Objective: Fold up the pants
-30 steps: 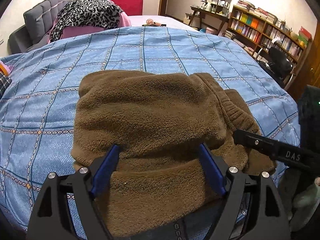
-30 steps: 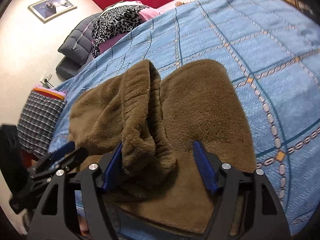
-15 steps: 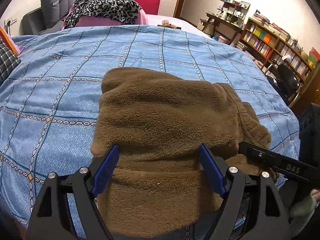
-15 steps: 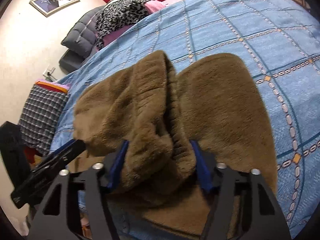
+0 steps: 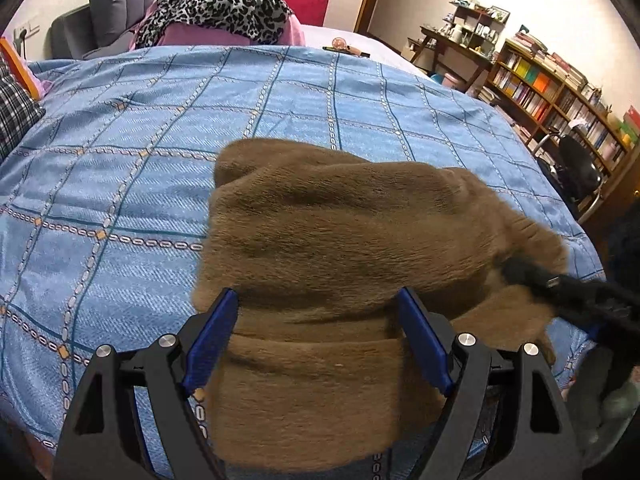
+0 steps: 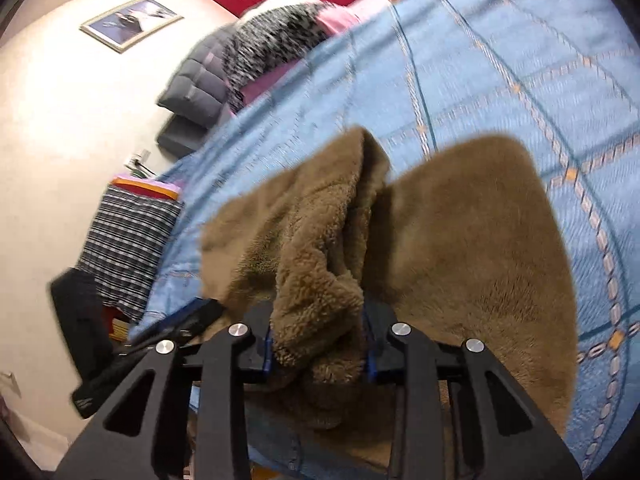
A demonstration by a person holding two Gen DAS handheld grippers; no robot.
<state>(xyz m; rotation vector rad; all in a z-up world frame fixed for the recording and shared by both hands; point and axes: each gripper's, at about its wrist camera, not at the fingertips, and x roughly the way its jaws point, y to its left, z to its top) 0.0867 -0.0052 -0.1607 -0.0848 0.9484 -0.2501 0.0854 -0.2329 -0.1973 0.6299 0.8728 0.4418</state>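
Brown fleece pants [image 5: 332,240] lie folded in a thick bundle on the blue checked bedspread [image 5: 120,152] near its front edge. My left gripper [image 5: 318,344] is open, its blue pads on either side of the bundle's near fold. My right gripper [image 6: 318,344] is shut on the pants [image 6: 472,248], pinching a bunched ribbed edge [image 6: 320,300] between its blue pads. The right gripper also shows in the left wrist view [image 5: 560,284] at the bundle's right end. The left gripper shows in the right wrist view [image 6: 176,324] at the bundle's left.
A grey headboard [image 5: 116,12] and a leopard-print throw [image 5: 220,0] lie at the bed's far end. A checked cushion [image 6: 128,248] sits at the bed's left side. Bookshelves [image 5: 560,96], a desk and a black chair [image 5: 580,168] stand to the right.
My right gripper has closed from open onto the bunched edge of the pants. The left gripper has stayed open around the near fold while its view swung left.
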